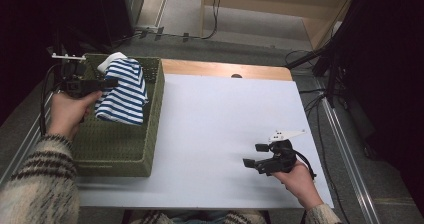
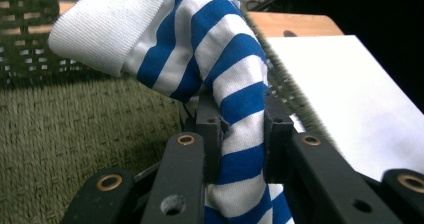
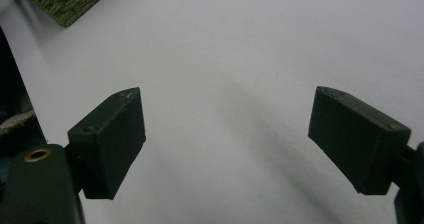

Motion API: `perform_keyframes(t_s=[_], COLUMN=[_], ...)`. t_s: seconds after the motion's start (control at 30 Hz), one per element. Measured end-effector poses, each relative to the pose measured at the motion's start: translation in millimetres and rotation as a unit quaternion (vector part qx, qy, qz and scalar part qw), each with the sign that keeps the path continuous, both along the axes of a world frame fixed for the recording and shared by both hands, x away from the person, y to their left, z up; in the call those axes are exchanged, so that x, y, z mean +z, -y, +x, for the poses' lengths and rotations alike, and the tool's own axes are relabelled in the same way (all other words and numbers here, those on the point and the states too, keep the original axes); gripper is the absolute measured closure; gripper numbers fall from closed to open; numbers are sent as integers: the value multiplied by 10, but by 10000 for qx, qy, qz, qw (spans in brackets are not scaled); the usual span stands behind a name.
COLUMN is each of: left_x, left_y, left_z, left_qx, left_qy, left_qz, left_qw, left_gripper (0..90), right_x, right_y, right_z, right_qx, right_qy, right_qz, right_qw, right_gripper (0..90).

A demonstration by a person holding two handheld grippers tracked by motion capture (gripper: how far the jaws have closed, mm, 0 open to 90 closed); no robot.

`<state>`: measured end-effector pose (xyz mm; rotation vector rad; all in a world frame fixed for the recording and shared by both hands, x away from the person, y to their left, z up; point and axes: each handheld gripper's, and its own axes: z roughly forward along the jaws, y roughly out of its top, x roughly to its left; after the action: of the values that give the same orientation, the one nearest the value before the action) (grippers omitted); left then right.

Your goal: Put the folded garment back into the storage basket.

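The blue-and-white striped fabric garment (image 1: 123, 91) hangs over the green woven basket (image 1: 153, 134) at the desk's (image 1: 220, 134) left edge, its long axis drooping down and toward the basket's inner side. The left hand-held gripper (image 1: 111, 82) is clamped on a fold of it near the top, probably clear of the basket floor. The right hand-held gripper (image 1: 255, 155) rests wide open and empty near the desk's front right corner.
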<state>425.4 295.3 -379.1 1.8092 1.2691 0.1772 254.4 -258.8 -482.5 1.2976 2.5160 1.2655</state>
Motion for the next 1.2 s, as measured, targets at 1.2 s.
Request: perform_keyframes(t_s=[1.2], left_x=[-550], left_y=[213], left_z=[269], left_qx=[60], left_qy=[-240], left_qz=[361], left_qw=[9990], left_gripper=[756], right_x=[-14], right_y=[9], right_z=[-19], right_qx=[-1], right_qy=[-14], right_qz=[-40], right_qw=[10000], right_gripper=[132])
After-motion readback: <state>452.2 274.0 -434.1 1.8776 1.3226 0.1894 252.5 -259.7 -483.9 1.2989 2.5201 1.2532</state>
